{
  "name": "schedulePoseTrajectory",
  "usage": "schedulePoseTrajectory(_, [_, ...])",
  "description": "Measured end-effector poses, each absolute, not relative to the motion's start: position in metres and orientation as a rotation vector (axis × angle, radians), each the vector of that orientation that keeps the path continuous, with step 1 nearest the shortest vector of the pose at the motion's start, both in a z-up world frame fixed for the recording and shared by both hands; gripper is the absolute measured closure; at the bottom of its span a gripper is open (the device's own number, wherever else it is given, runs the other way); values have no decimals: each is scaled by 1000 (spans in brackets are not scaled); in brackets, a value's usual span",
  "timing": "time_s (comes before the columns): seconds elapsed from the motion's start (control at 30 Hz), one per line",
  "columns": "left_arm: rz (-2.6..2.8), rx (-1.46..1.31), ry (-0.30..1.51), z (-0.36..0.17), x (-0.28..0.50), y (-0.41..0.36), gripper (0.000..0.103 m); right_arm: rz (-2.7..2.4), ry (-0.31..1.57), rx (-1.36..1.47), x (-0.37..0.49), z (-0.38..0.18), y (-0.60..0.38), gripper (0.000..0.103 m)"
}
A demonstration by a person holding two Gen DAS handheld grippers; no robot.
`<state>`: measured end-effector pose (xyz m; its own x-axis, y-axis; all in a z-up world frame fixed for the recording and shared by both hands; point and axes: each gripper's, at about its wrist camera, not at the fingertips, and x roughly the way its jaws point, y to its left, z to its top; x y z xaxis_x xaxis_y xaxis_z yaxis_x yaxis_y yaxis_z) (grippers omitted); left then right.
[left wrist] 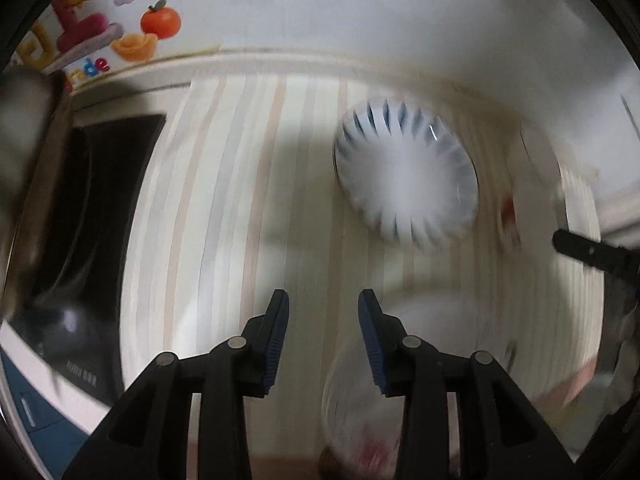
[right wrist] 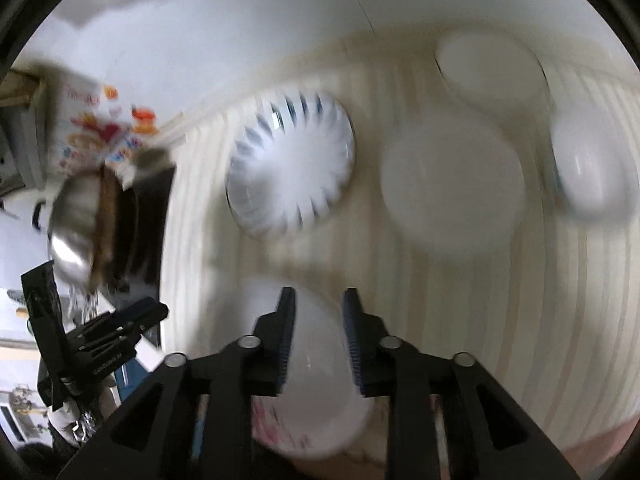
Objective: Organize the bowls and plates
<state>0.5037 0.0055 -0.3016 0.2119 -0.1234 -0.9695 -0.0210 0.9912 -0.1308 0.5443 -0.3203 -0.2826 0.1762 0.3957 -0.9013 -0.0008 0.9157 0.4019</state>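
A white bowl with blue radial stripes (left wrist: 406,174) sits on the pale striped tabletop (left wrist: 240,200); it also shows in the right wrist view (right wrist: 290,170). My left gripper (left wrist: 323,312) is open and empty, hovering over the table short of that bowl. A blurred white bowl with pink marks (left wrist: 360,412) lies under its right finger. My right gripper (right wrist: 319,308) is open above a white bowl with pink print (right wrist: 316,380). Plain white dishes lie beyond: a plate (right wrist: 452,190), another (right wrist: 490,64) and a bowl (right wrist: 592,176).
A dark stove surface (left wrist: 100,220) borders the table at left, with a steel bowl (right wrist: 74,224) over it. A colourful printed box (left wrist: 104,28) stands at the back left against the white wall. The other gripper shows at the right edge (left wrist: 596,254) and at lower left (right wrist: 100,340).
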Motion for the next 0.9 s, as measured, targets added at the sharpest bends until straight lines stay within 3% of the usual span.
schedulePoseTrajectory(0.2, [-79,-215,1458,-348,595,8,69,221,1420,341,640,-319,-312,70])
schedulePoseTrajectory(0.53, [-109,-200,1574,-406,629,-7,69,155,1539,291,693,-379,-310,70])
schedulePoseTrajectory(0.57, [-117,-207,1568,-407,629,-9,70,154,1544,284,693,-383,-310,71])
schedulePoseTrajectory(0.63, [-142,-211,1547,-406,630,-15,85,151,1558,257,694,-391,-307,88])
schedulePoseTrajectory(0.67, [-151,-209,1547,-406,630,-18,86,167,1562,254,693,-393,-304,92])
schedulePoseTrajectory(0.9, [-127,-150,1531,-400,619,-31,86,165,1565,189,692,-394,-288,92])
